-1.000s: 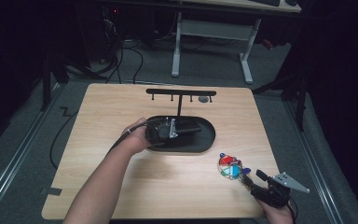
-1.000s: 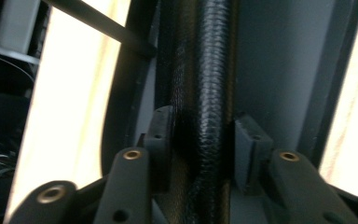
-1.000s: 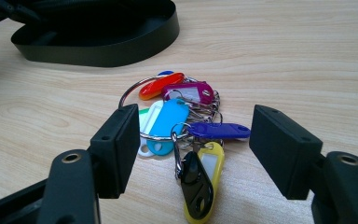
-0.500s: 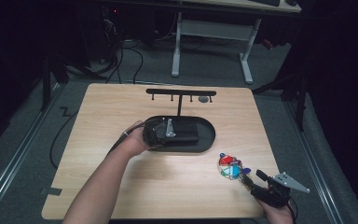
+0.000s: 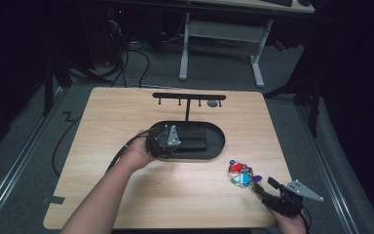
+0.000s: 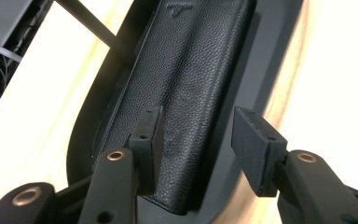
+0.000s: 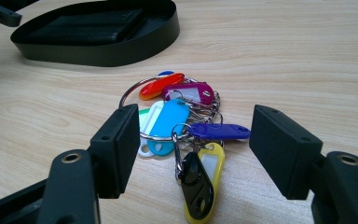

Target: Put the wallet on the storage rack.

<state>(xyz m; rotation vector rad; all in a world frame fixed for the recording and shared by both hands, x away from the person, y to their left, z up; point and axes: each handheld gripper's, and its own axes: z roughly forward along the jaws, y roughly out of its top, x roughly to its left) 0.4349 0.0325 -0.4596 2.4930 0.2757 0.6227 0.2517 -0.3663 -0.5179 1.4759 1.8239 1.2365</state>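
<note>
Here the left tongs [image 6: 193, 135], just opened, straddle the wallet [image 6: 186, 84]; right tongs [image 7: 193, 149] gape before the keys [image 7: 182, 121].

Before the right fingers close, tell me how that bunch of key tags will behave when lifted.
The bunch of key tags would likely dangle and splay, since loose plastic tags hang on one metal ring. It looks light. Gripped by a single tag, the rest would probably swing and clatter.

A dim lab or test room: the wooden table [image 5: 126, 122] stands on grey carpet, with metal floor rails [image 5: 14, 165] beside it, loose cables [image 5: 126, 53] and a white desk frame [image 5: 219, 34] behind it.
</note>
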